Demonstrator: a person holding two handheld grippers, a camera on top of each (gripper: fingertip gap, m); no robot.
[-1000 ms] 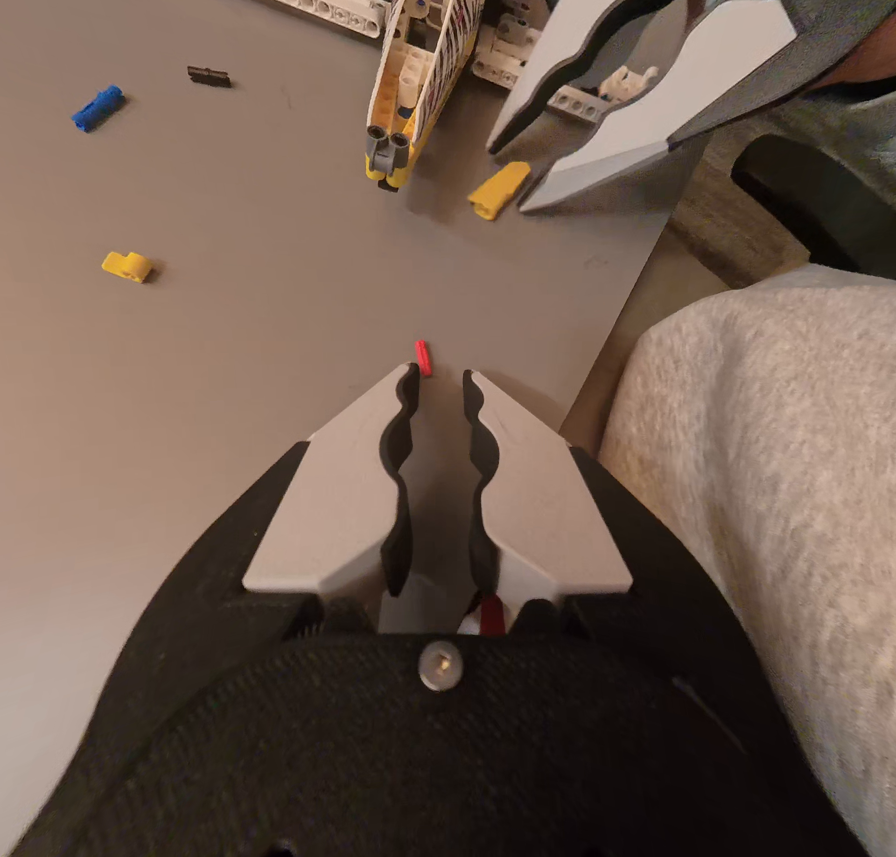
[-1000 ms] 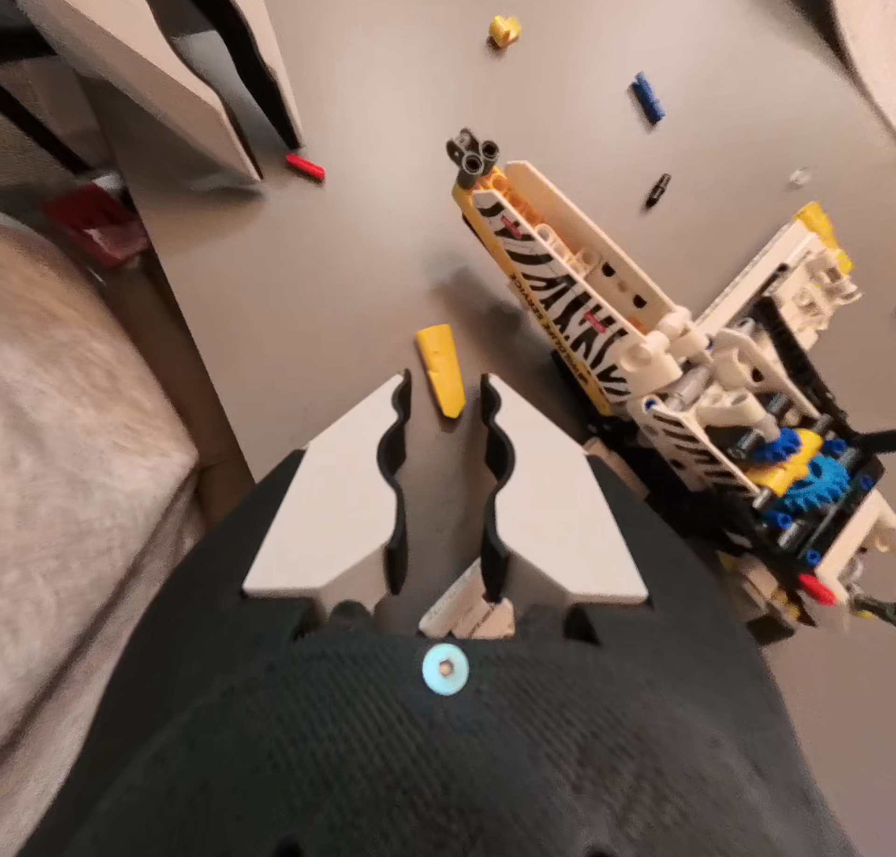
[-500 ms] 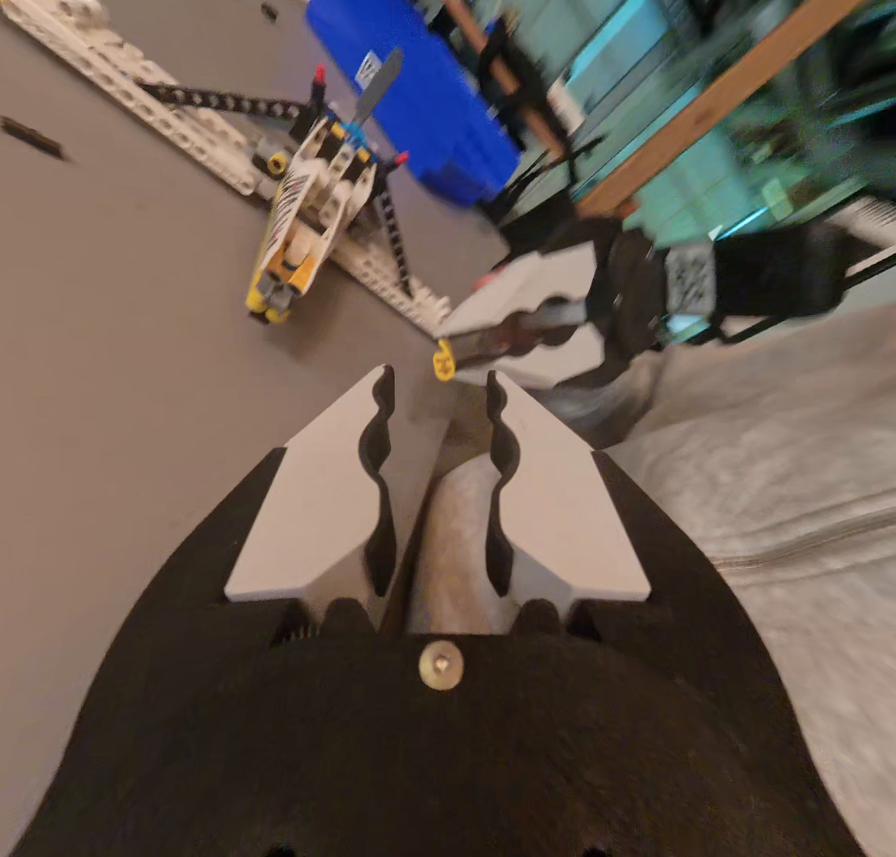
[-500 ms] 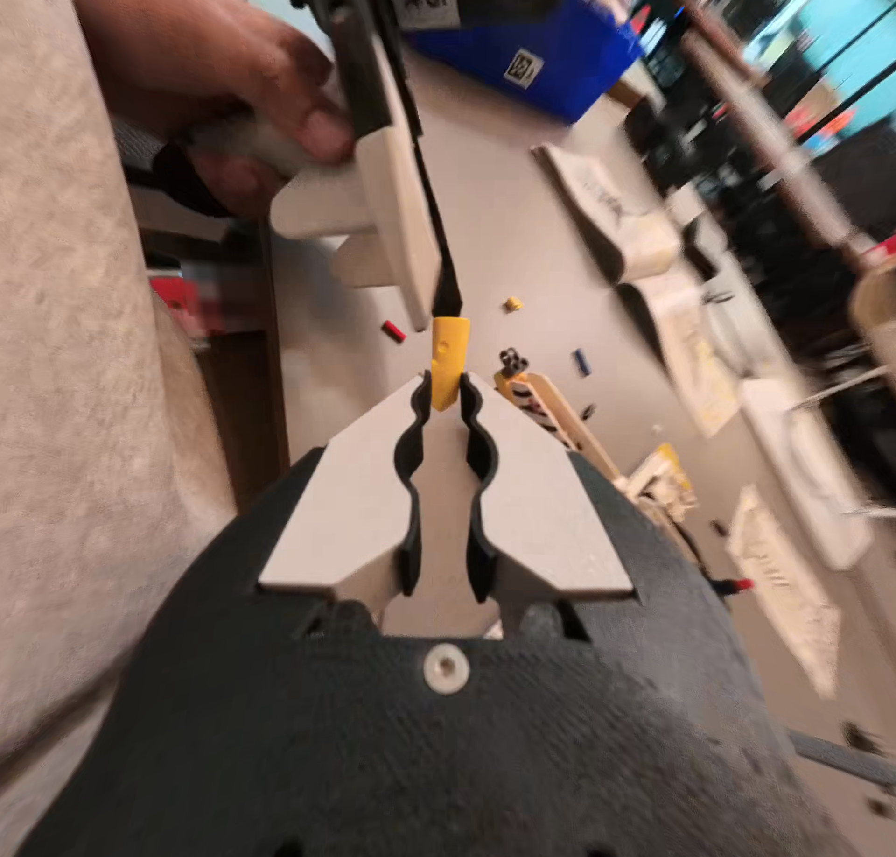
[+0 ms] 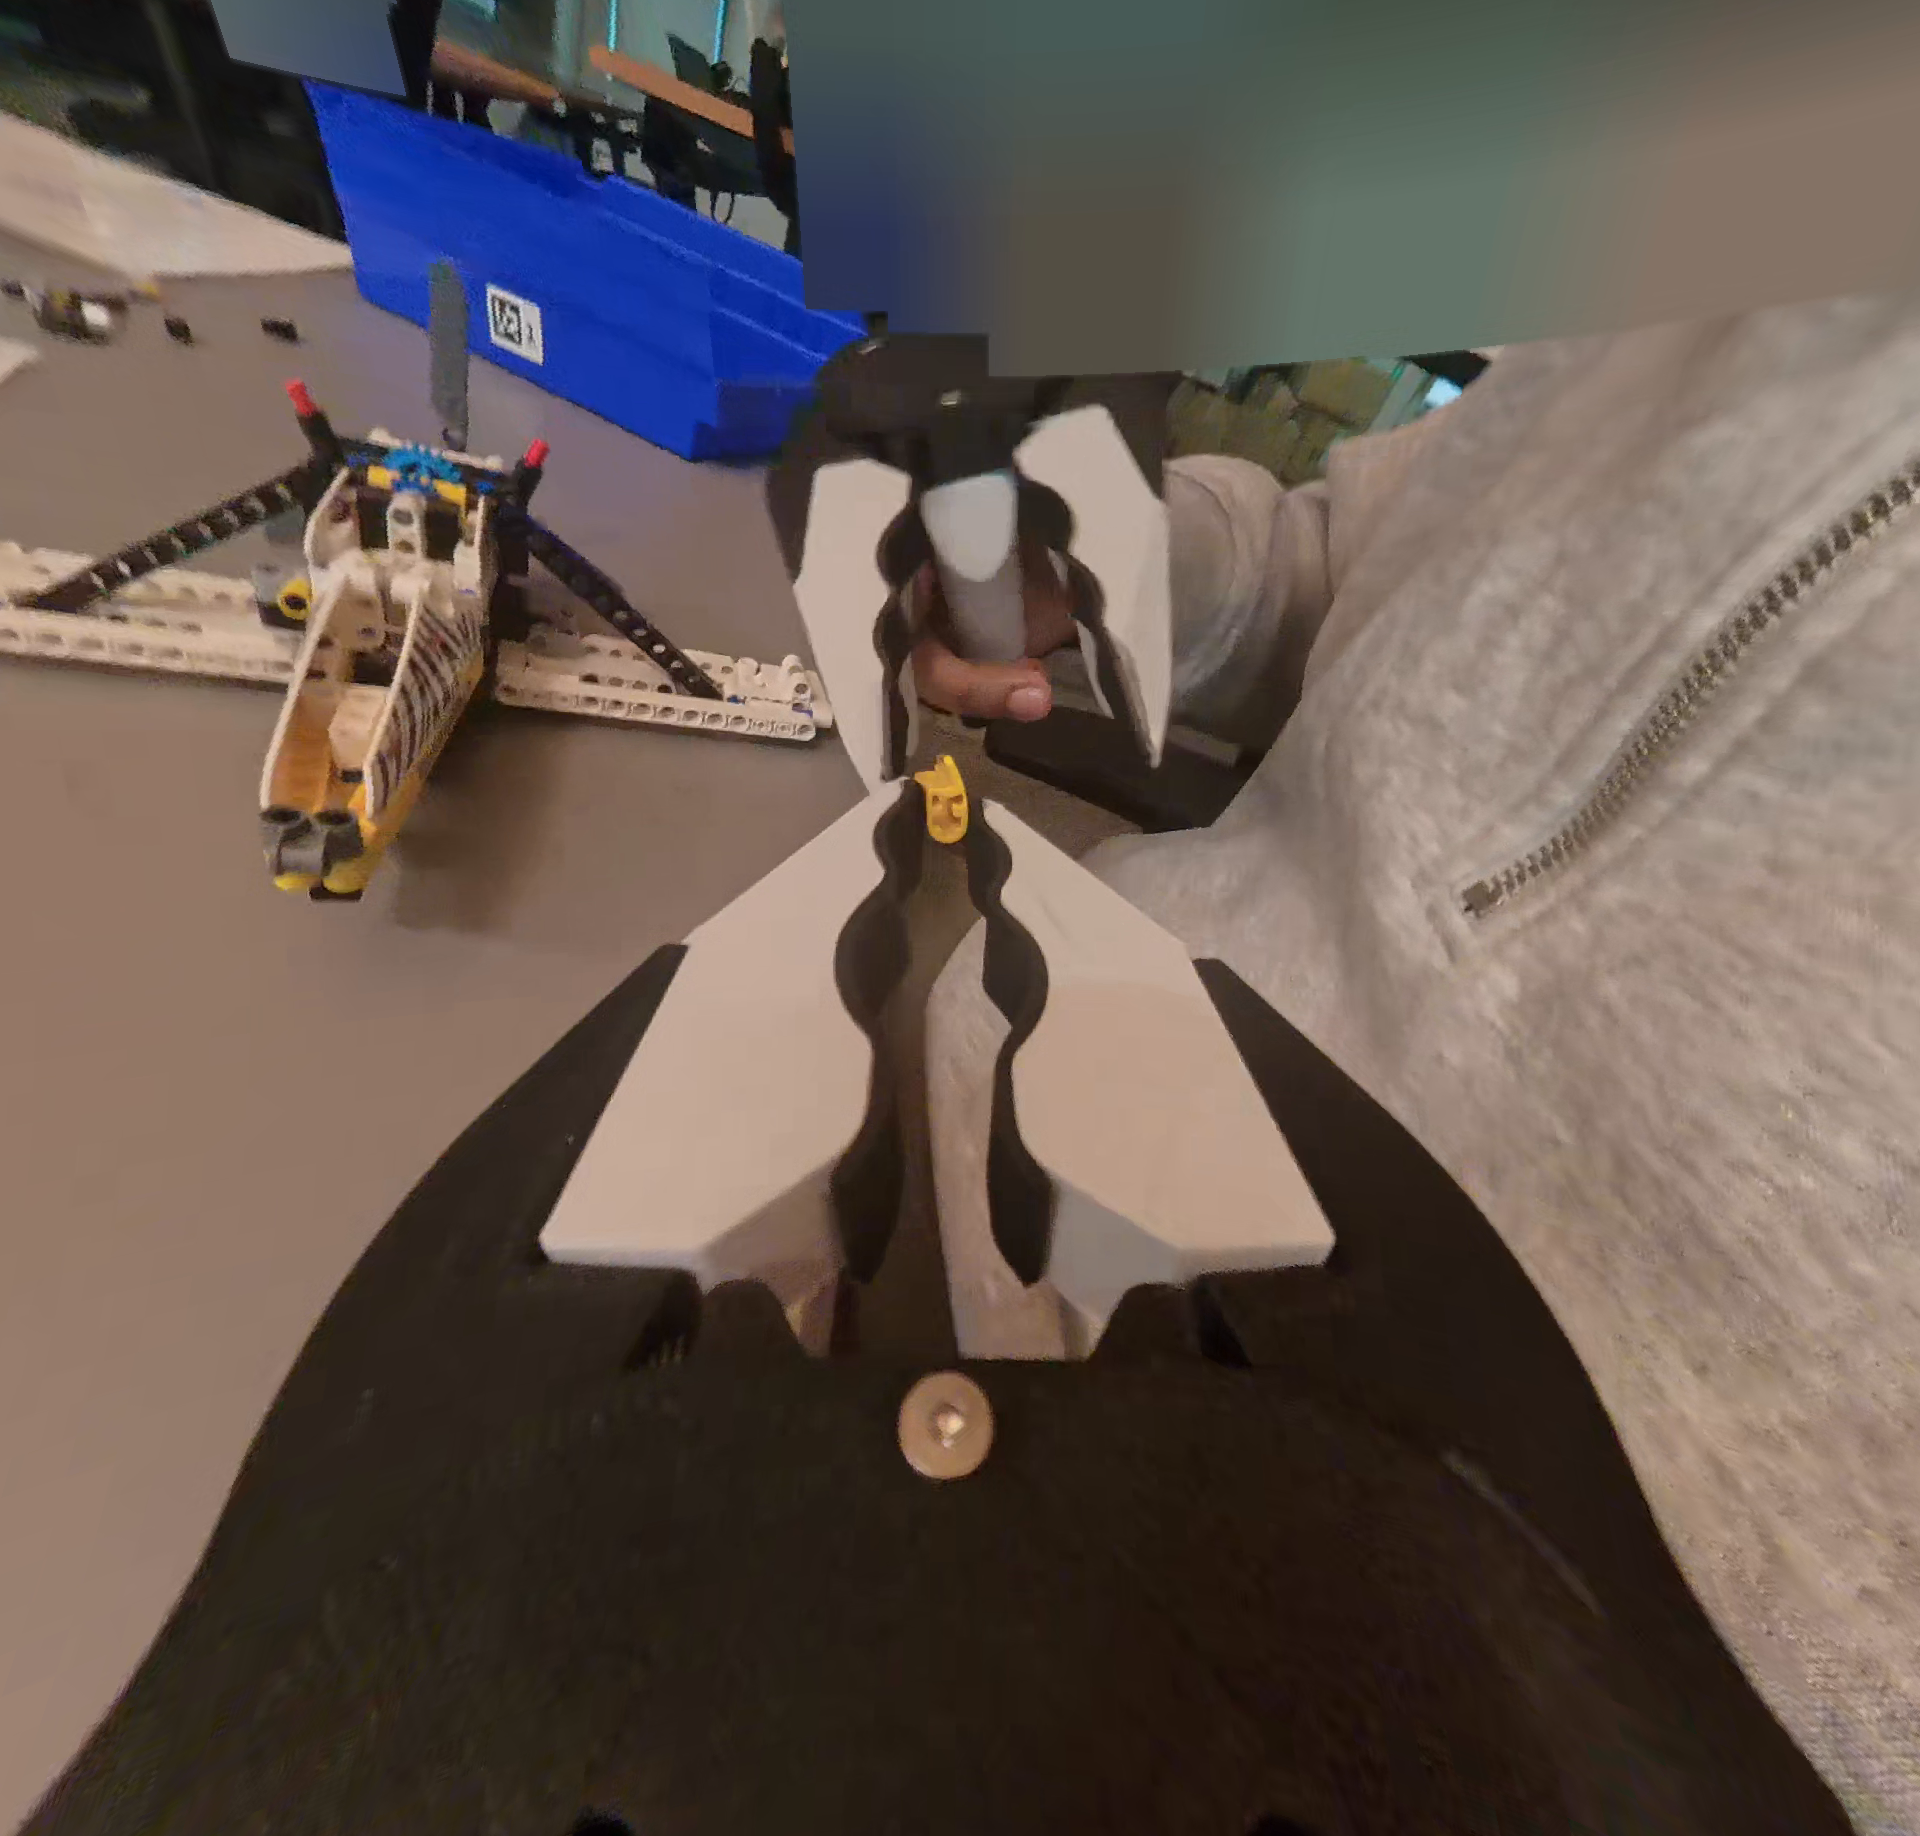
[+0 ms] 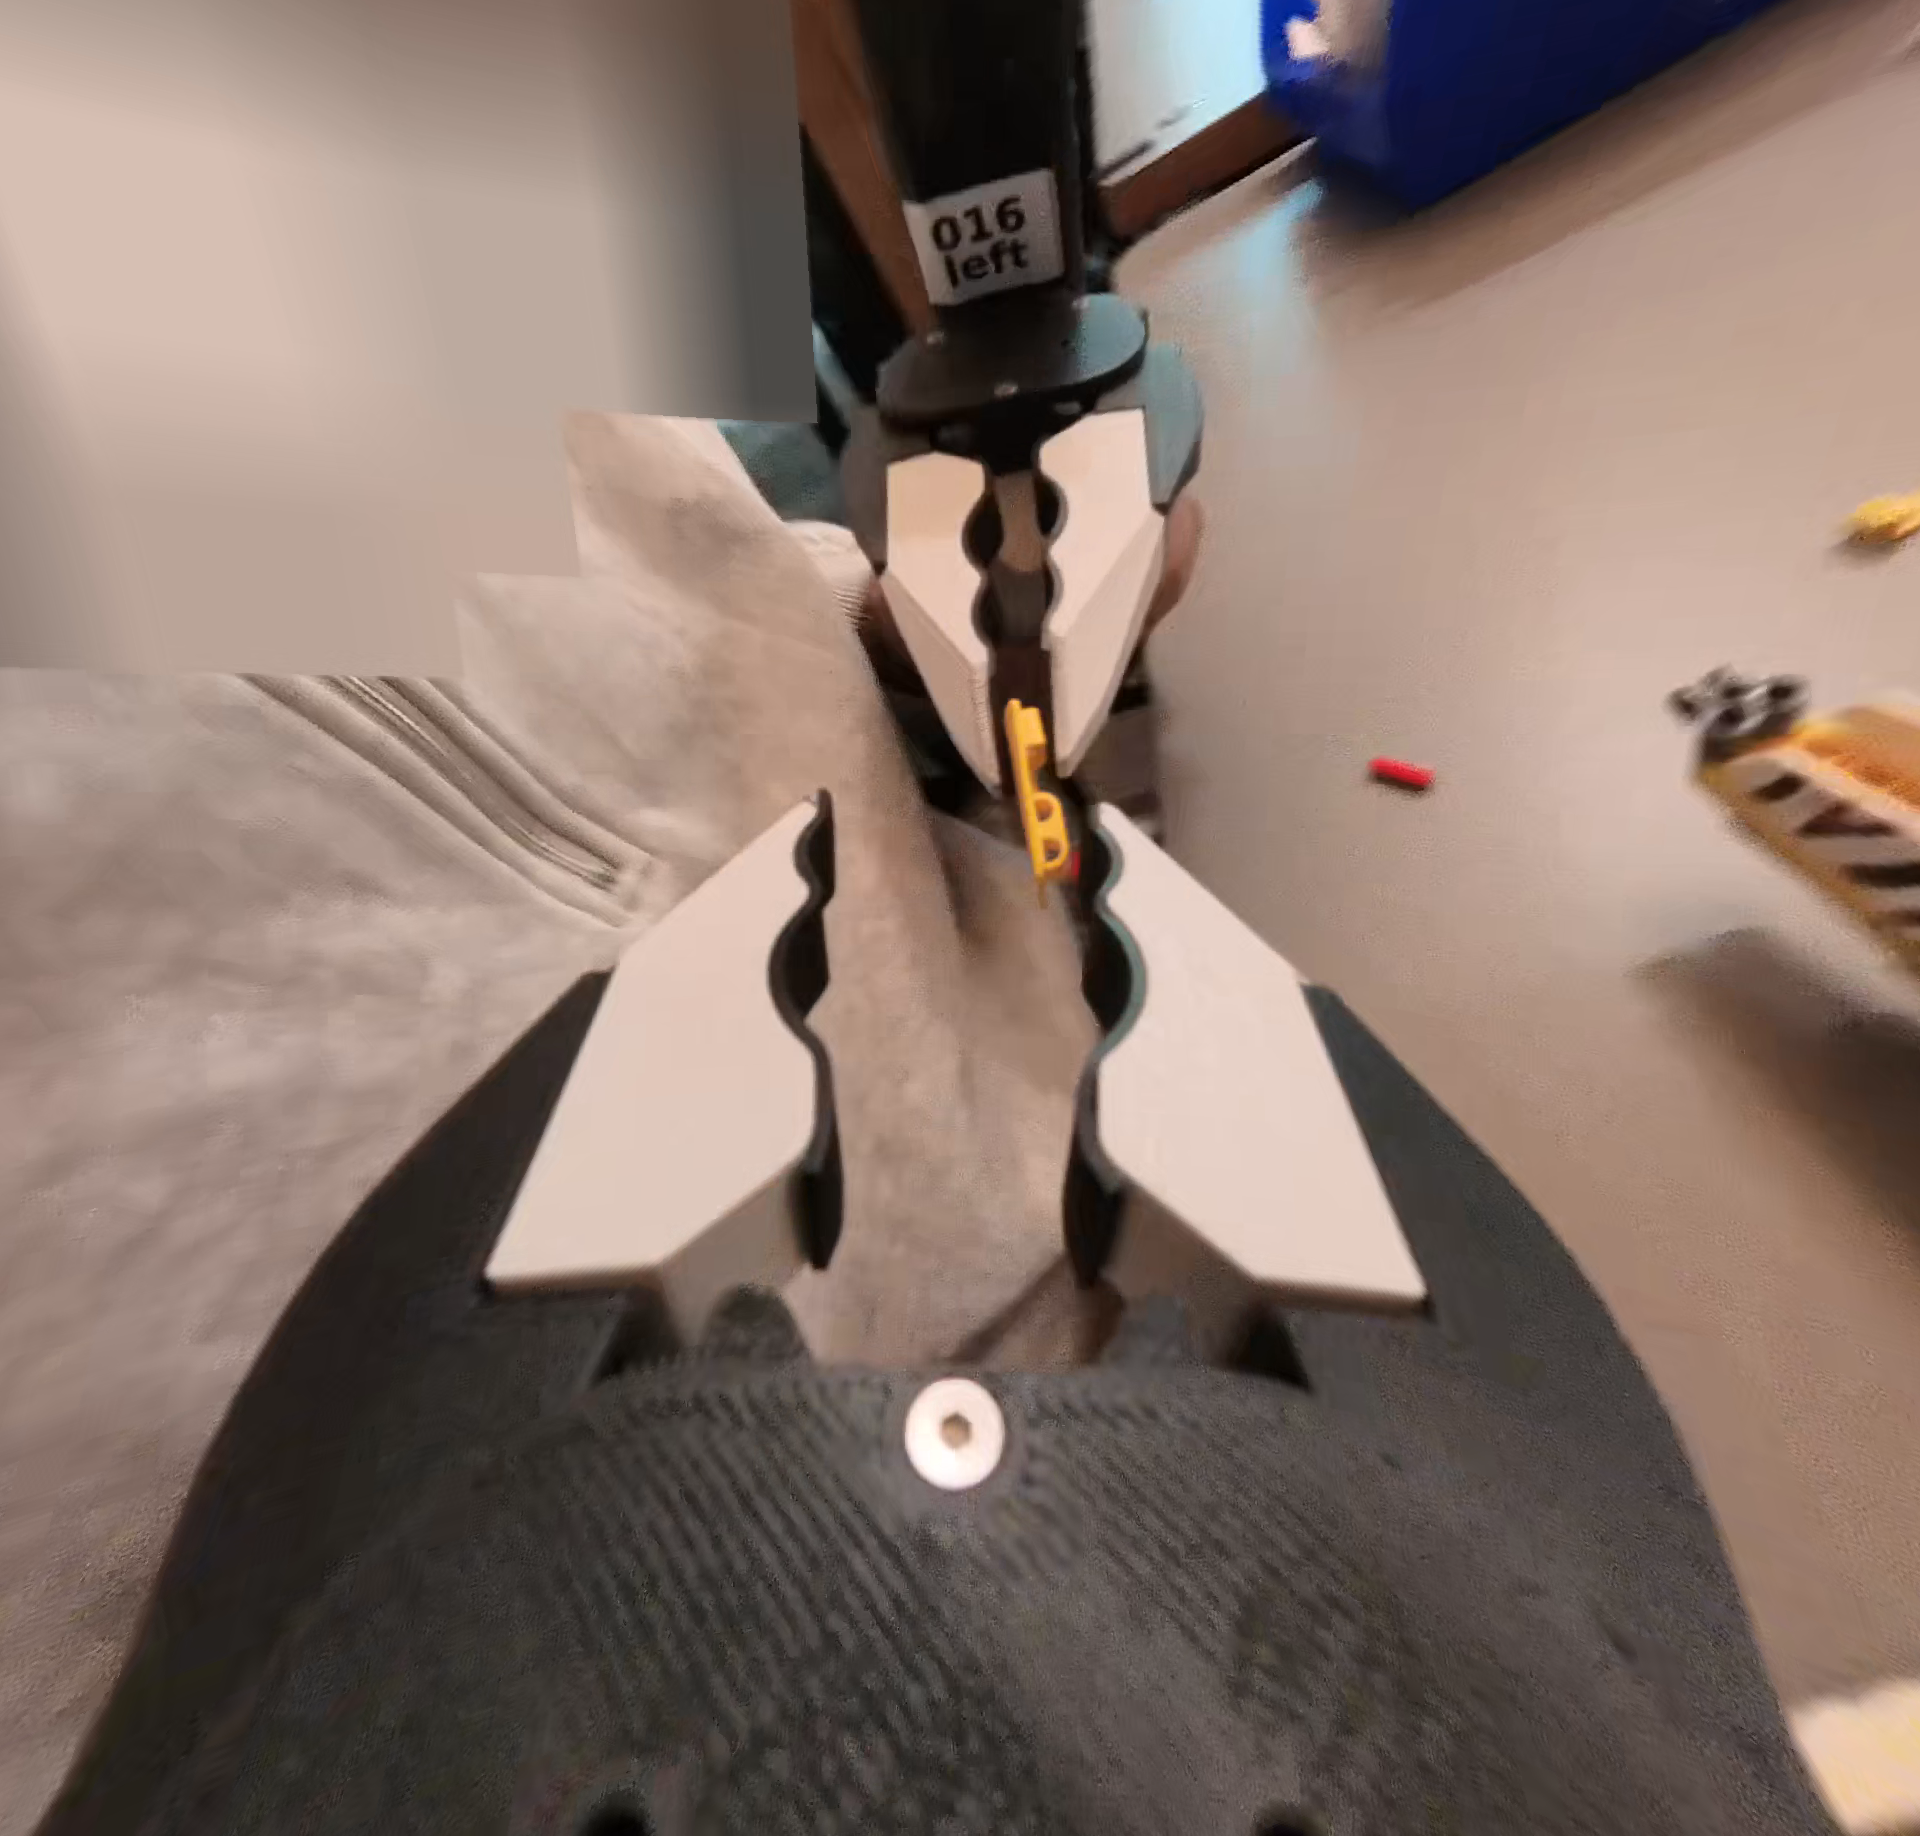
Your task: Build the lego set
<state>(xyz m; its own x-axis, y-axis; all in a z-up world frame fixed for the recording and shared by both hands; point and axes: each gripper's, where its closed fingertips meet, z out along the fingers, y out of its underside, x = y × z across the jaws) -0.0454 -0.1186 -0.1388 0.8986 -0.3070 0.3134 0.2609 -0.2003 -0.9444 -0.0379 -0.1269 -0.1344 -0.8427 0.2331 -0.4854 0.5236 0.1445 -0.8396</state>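
A small yellow Lego piece [image 5: 943,804] is pinched in the tips of my left gripper [image 5: 940,810], held in the air off the table edge. In the right wrist view the left gripper [image 6: 1023,747] faces me, shut on the same yellow piece [image 6: 1039,810]. My right gripper [image 6: 961,820] is open, its fingertips on either side of the piece without gripping it. It also shows open in the left wrist view [image 5: 1018,747]. The white and yellow striped Lego model [image 5: 384,664] stands on the grey table, blurred in the right wrist view [image 6: 1818,820].
A blue bin [image 5: 582,269] stands behind the model. A red pin [image 6: 1401,772] and a loose yellow part [image 6: 1881,519] lie on the table [image 5: 208,1059]. A person in a grey zipped top [image 5: 1558,851] is close on the right. The red pin [image 6: 1401,772] is about 11 cm from both grippers' fingertips.
Both grippers lifted off the table and turned to face each other. The right gripper, which held the yellow piece half a second ago, has opened. The left gripper has shut on it.
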